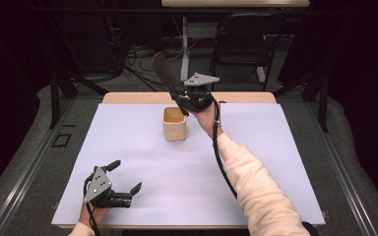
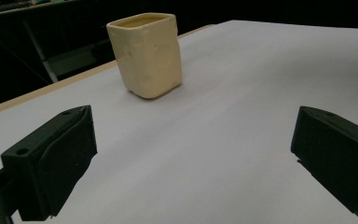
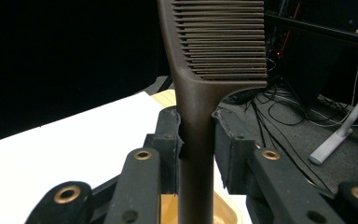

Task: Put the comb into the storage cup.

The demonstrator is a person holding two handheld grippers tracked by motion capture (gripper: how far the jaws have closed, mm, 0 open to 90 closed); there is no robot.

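A cream square cup [image 1: 174, 123] stands upright on the white sheet [image 1: 128, 147] near the table's far middle; it shows large in the left gripper view [image 2: 147, 53]. My right gripper [image 1: 183, 102] hovers just above the cup's right rim, shut on the handle of a dark brown comb [image 1: 164, 71] whose toothed end rises up and to the left. In the right gripper view both pads clamp the comb handle [image 3: 196, 135], and the cup's inside [image 3: 223, 214] lies below. My left gripper [image 1: 127, 176] rests low at the near left, open with nothing between its fingers [image 2: 51, 163].
A wooden table edge [image 1: 236, 97] borders the white sheet at the back. Behind it stand a black chair [image 1: 241, 46], a white stand leg [image 1: 184, 44] and tangled cables on the floor.
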